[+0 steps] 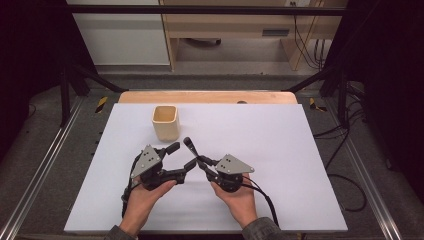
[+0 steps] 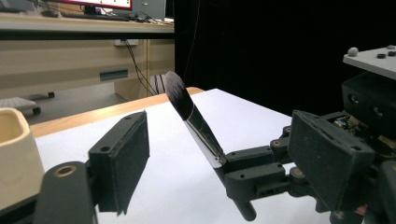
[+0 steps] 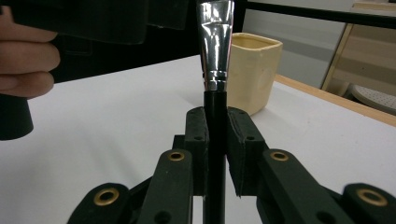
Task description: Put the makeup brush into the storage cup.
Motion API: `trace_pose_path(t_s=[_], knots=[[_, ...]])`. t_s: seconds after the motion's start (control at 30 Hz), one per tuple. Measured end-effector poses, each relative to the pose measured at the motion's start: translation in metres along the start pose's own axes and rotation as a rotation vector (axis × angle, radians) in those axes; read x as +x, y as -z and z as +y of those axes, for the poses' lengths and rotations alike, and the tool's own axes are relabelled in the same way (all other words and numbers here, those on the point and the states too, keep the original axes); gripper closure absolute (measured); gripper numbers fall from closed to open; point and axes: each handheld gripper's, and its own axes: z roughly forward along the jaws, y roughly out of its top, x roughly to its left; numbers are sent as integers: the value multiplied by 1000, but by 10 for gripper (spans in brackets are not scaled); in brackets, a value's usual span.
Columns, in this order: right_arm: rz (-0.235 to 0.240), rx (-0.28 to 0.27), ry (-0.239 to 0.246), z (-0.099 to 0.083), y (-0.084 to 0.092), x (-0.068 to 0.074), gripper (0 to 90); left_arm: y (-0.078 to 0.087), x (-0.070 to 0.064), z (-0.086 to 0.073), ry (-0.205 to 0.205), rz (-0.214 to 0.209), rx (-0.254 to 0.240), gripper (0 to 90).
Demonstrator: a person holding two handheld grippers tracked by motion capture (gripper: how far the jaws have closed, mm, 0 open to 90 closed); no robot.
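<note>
Right claw [image 3: 215,135] clamped on the brush [image 1: 192,148] handle, bristles up and tilted toward the cup [image 1: 164,122], brush just short of the cup on my side. Left claw [image 1: 181,159] open around the brush, pads not touching. My worry: a left grab on the slick metal collar could lever the brush out of line, or a swing could tip the cup on the bench [image 1: 280,150].

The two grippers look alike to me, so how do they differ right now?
The right gripper is shut on the black handle of a makeup brush, while the left gripper stands open with nothing between its pads. The right gripper's brush tilts up toward the cream cup; the left gripper sits beside it, its jaws flanking the brush without touching. Both are black, carry a grey three-cornered plate, and are held by hand over the white table.
</note>
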Motion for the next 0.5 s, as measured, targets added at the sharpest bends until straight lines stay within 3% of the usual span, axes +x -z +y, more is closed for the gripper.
trace_pose_path(t_s=[0.17,0.5], knots=[[14,1,11,1,-2,5,793,1,5,-3,59,-4,-13,274],[30,4,31,1,-4,12,793,-1,6,-7,54,-2,47,355]])
